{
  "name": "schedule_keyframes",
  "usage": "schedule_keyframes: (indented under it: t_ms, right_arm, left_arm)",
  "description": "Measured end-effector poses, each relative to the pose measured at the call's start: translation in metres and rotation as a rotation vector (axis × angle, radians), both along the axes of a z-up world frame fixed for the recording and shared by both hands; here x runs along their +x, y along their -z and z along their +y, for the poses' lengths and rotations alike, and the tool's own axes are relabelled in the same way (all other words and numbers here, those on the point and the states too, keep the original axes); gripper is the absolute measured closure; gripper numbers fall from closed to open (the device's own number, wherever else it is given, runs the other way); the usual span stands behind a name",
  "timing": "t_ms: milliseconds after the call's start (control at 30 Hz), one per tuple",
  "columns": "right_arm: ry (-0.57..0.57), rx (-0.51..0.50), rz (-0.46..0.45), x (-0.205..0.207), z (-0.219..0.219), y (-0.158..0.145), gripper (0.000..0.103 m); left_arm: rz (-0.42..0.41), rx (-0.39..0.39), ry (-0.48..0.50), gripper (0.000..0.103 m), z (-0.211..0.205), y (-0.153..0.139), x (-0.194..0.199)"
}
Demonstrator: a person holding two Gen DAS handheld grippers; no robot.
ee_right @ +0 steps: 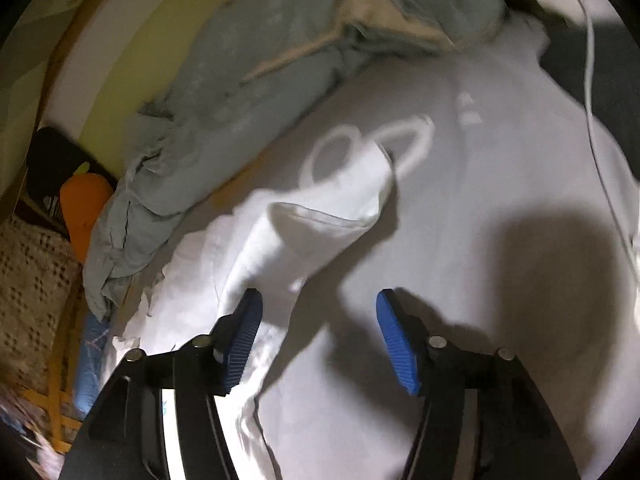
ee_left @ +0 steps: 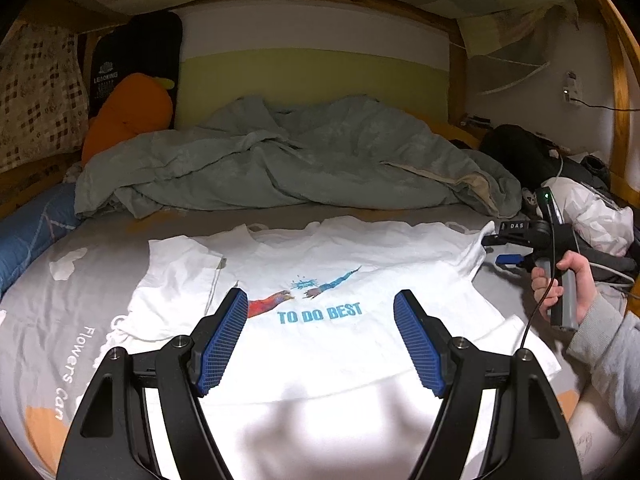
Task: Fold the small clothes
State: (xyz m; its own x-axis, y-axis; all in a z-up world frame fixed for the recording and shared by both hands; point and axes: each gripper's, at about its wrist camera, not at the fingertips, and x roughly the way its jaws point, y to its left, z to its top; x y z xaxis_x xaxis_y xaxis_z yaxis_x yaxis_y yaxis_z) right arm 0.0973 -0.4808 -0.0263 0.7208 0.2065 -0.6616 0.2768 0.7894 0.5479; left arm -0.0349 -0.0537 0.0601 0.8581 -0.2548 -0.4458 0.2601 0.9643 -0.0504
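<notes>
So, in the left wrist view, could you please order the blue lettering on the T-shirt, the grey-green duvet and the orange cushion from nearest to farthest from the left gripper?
From the left gripper:
1. Blue lettering, just ahead between the fingers.
2. Grey-green duvet, bunched across mid-bed.
3. Orange cushion, far left, behind the duvet.

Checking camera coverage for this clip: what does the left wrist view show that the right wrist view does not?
Only the left wrist view shows the white T-shirt's blue "TO DO BEST" print, the open left gripper above it, and the person's hand holding the right gripper's handle beside one sleeve. Only the right wrist view shows the right gripper open and empty, and that white sleeve close up ahead of it. Both show the shirt, the crumpled grey-green duvet and the orange plush carrot.
</notes>
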Motion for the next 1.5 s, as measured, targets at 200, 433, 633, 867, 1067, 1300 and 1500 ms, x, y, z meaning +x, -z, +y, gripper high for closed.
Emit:
schedule_keyframes:
  t_ms: [200, 433, 633, 867, 1067, 1300, 1500]
  right_arm:
    - [-0.021, 0.108, 0.003, 0.017, -0.002, 0.01, 0.042]
    - [-0.028, 0.167, -0.059, 0.011, -0.002, 0.003, 0.046]
    - [0.01, 0.23, -0.034, 0.011, -0.01, 0.013, 0.059]
    - [0.117, 0.204, -0.049, 0.011, -0.019, 0.02, 0.053]
    - [0.039, 0.165, 0.004, 0.032, -0.018, 0.023, 0.053]
    - [-0.101, 0.338, -0.012, 0.017, -0.005, 0.013, 0.053]
    - [-0.017, 0.426, -0.056, -0.015, -0.019, 0.004, 0.053]
  left_arm:
    - [0.177, -0.045, 0.078, 0.027, -0.031, 0.032, 0.078]
    - [0.171, 0.003, 0.054, 0.027, -0.089, 0.075, 0.14]
    - [0.39, -0.057, 0.074, 0.029, -0.085, 0.114, 0.169]
    - [0.401, -0.015, 0.071, 0.027, -0.09, 0.115, 0.171]
    - [0.404, 0.016, 0.067, 0.027, -0.094, 0.116, 0.171]
    - [0.406, -0.014, 0.075, 0.027, -0.091, 0.115, 0.171]
    - [0.408, -0.011, 0.077, 0.026, -0.09, 0.116, 0.171]
